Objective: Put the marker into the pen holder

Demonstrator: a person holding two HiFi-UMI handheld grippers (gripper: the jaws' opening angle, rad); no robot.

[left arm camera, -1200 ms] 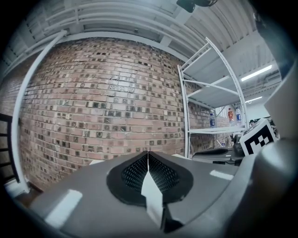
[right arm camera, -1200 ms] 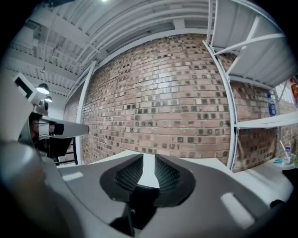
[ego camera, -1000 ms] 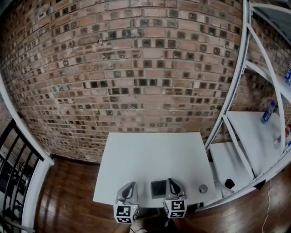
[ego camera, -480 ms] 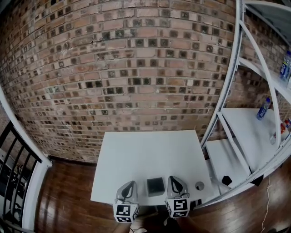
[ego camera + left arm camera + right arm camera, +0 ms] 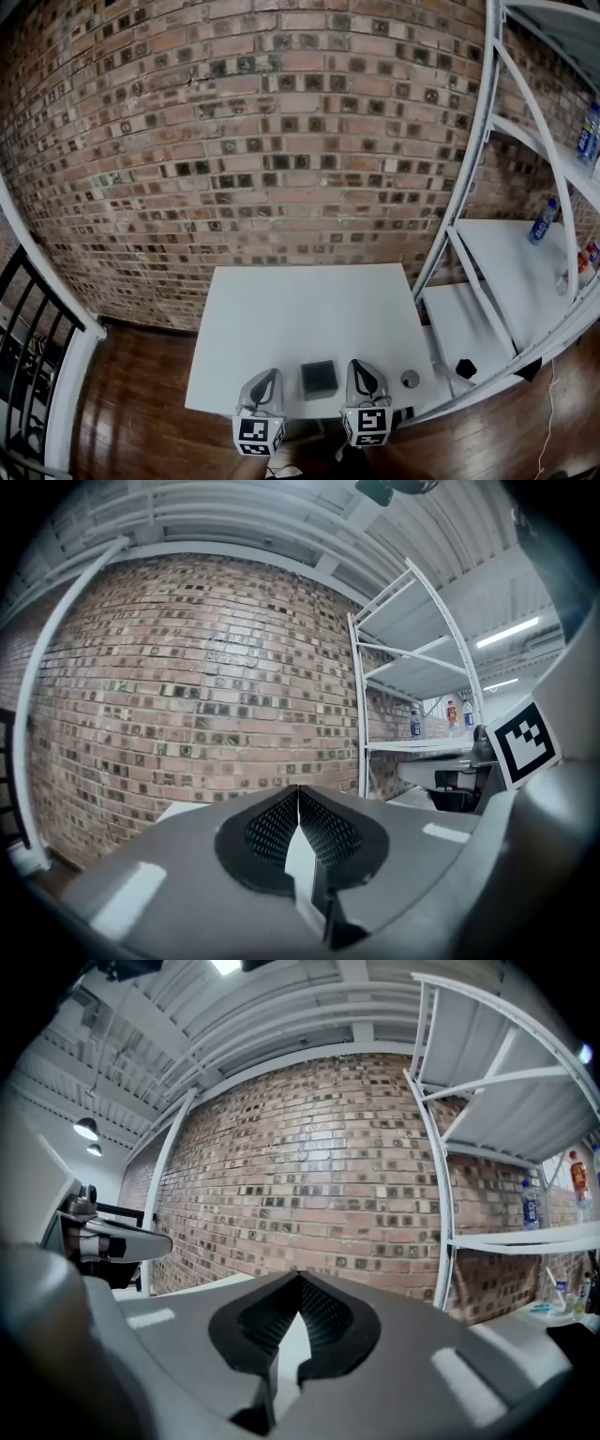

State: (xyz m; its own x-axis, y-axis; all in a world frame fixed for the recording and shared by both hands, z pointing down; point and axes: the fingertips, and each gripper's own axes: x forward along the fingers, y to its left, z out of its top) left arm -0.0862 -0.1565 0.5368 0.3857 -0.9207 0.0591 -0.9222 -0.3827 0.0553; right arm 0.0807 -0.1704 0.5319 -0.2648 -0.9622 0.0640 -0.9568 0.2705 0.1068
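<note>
At the near edge of the white table (image 5: 300, 309), the left gripper (image 5: 268, 382) and right gripper (image 5: 359, 373) sit with jaws pressed together, holding nothing. The dark square pen holder (image 5: 319, 378) stands between them, with the brick wall (image 5: 281, 141) beyond.

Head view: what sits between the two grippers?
The head view shows a dark square box, probably the pen holder, between the left gripper and right gripper.
</note>
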